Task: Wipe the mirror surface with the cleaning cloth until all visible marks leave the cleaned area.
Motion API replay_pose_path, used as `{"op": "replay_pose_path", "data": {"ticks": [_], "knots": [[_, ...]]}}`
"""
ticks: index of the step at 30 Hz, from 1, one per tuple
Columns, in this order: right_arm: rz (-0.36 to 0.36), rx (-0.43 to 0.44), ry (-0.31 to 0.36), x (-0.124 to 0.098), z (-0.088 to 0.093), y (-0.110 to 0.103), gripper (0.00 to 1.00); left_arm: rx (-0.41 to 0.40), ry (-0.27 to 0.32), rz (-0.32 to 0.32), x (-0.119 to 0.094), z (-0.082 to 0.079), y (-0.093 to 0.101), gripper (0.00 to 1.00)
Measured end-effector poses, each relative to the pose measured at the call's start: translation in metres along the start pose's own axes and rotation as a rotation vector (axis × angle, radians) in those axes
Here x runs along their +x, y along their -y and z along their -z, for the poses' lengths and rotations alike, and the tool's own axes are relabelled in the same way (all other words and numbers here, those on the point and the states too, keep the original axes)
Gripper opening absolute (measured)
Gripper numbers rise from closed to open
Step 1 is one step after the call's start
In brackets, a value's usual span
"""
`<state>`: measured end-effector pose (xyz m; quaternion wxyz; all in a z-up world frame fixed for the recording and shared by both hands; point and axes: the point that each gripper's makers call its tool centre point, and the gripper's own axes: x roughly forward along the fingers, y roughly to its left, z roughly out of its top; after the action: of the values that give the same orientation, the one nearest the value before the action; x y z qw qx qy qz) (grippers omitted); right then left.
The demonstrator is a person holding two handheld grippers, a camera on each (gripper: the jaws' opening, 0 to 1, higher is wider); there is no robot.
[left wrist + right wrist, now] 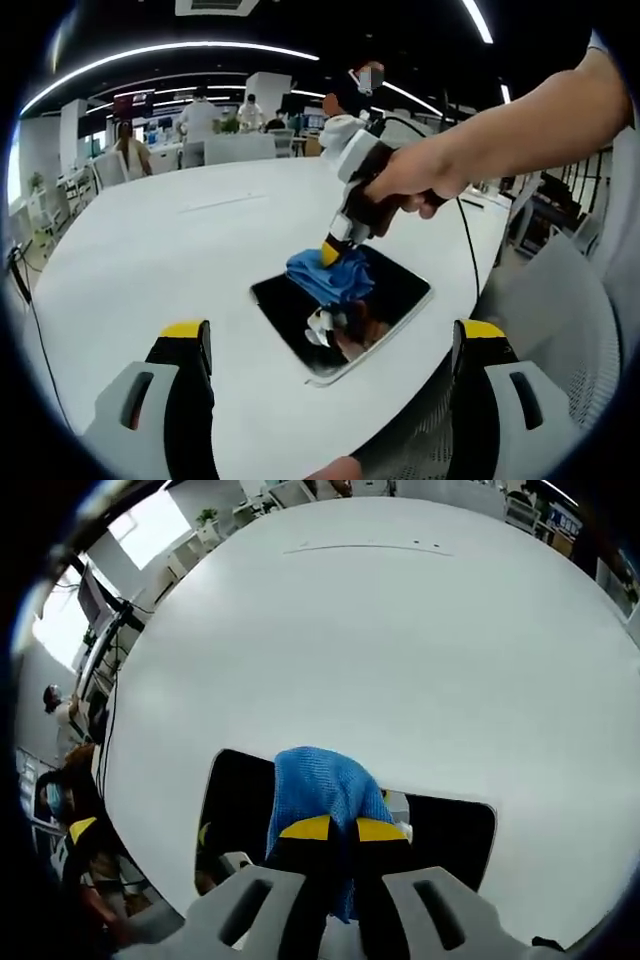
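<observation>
Your right tool [343,830] is pinching the blue cleaning cloth [320,795], its 2 yellow-tipped jaws pressed together on a fold of the fabric, and you are holding the cloth down against the mirror [455,830]. In the right gripper view the cloth is bunching up just above the jaw tips and hanging down between them, covering the middle of the dark glass. The mirror is lying flat on the white surface [400,650], near the edge closest to you, with its dark face showing on both sides of the cloth.

In the left gripper view your hand [405,180] is gripping the right tool [332,250] from above and tilting it down onto the cloth [330,275], which is sitting on the far part of the mirror [400,295]. The glass nearer the camera is reflecting the tool and the cloth. Your left tool [330,335] is hovering well apart from the mirror with its 2 jaws spread wide and nothing between them, the mirror lying ahead between the 2 tips.

Beyond the surface [150,250], people are standing and sitting among desks in the open office, under long ceiling light strips.
</observation>
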<state>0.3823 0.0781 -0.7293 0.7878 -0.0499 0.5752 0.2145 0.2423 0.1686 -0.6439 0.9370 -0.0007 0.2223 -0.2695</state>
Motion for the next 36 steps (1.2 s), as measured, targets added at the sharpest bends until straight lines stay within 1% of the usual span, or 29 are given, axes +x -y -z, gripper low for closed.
{"op": "replay_pose_path", "data": {"ticks": [3,5,7,13,15,17,19,22,23,24,25,27,29,31,32,34,35,36], "knots": [[0.000,0.004,0.001,0.006,-0.008,0.002,0.01,0.006,-0.001,-0.001,0.003,-0.001,0.003,0.99],[-0.002,0.007,-0.001,0.009,-0.010,0.003,0.01,0.018,-0.006,-0.009,0.004,0.001,0.003,0.99],[-0.008,0.002,-0.001,0.005,-0.006,0.002,0.01,0.015,-0.008,-0.012,0.004,0.001,0.002,0.99],[-0.021,-0.005,-0.002,0.004,-0.004,0.001,0.01,0.012,-0.007,-0.012,0.005,-0.001,0.002,0.99],[-0.024,-0.008,-0.005,0.006,-0.006,0.002,0.01,0.007,-0.007,-0.021,0.007,-0.002,0.002,0.99],[-0.018,-0.014,-0.004,0.002,-0.003,0.003,0.01,-0.007,-0.001,-0.029,0.008,-0.004,0.001,0.99],[-0.018,-0.013,-0.005,0.008,-0.007,0.009,0.01,0.011,-0.018,-0.050,0.010,-0.001,-0.001,0.99],[-0.016,-0.011,-0.005,0.009,-0.008,0.014,0.01,0.010,-0.012,-0.048,0.010,-0.001,-0.001,0.99],[-0.015,-0.011,-0.005,0.009,-0.008,0.015,0.01,0.057,-0.015,-0.045,0.010,0.000,-0.001,0.99],[-0.014,-0.011,-0.005,0.015,-0.012,0.020,0.01,0.090,-0.020,-0.038,0.010,0.002,0.001,0.99],[-0.013,-0.011,-0.005,0.017,-0.013,0.021,0.01,0.067,-0.014,-0.029,0.012,0.003,0.004,0.99],[-0.012,-0.011,-0.005,0.017,-0.013,0.024,0.01,0.055,-0.006,-0.018,0.012,0.002,0.006,0.99],[-0.012,-0.009,-0.005,0.020,-0.015,0.026,0.01,0.061,-0.012,-0.021,0.013,0.006,0.004,0.99],[-0.006,-0.014,-0.003,0.018,-0.013,0.027,0.01,0.052,-0.028,-0.017,0.013,0.009,0.005,0.99],[-0.004,-0.016,-0.002,0.016,-0.012,0.028,0.01,0.050,-0.026,-0.018,0.013,0.009,0.005,0.99],[-0.003,-0.012,0.000,0.012,-0.009,0.027,0.01,0.073,-0.015,-0.056,0.012,0.007,-0.003,0.99],[-0.007,-0.005,0.001,0.011,-0.008,0.026,0.01,0.063,-0.014,-0.050,0.011,0.007,-0.002,0.99],[-0.007,-0.003,0.002,0.007,-0.005,0.025,0.01,0.027,-0.024,-0.042,0.012,0.010,-0.001,0.99]]}}
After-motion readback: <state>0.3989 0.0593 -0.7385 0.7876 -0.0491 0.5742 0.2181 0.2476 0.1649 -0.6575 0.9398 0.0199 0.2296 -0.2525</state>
